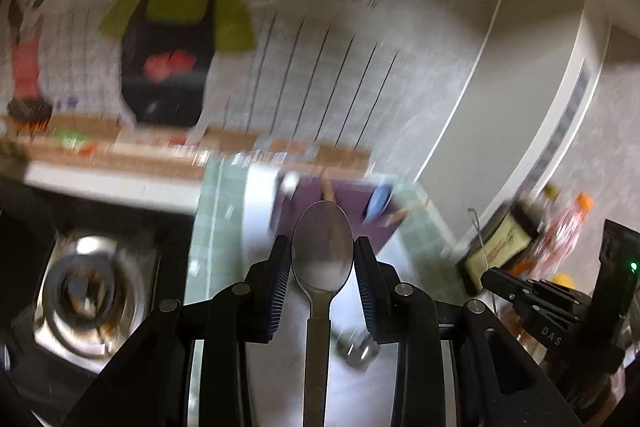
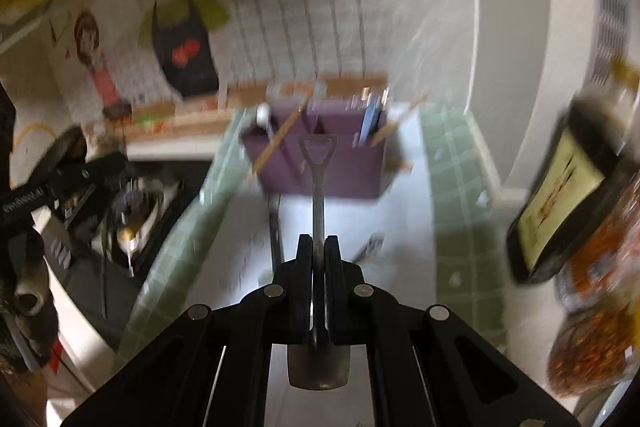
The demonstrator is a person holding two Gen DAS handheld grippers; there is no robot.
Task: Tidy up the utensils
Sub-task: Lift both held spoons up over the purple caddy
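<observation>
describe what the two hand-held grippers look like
Both are black scissor-style linkages with round silver pivot pins. The left hand-held gripper has blue ribbed pads on its fingers. The right hand-held gripper has plain black fingers. No sleeves or cables are clearly visible.

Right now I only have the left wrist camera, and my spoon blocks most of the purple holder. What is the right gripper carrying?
Observer: The right gripper is shut on a small shovel-shaped spoon, clamped on its shaft.
Operator: Which end faces the holder?
Observer: Its looped handle end points toward the purple holder; the blade sits back behind the fingers.
Operator: What is in the holder's left side?
Observer: A white-tipped utensil stands there, and a chopstick leans across it.
</observation>
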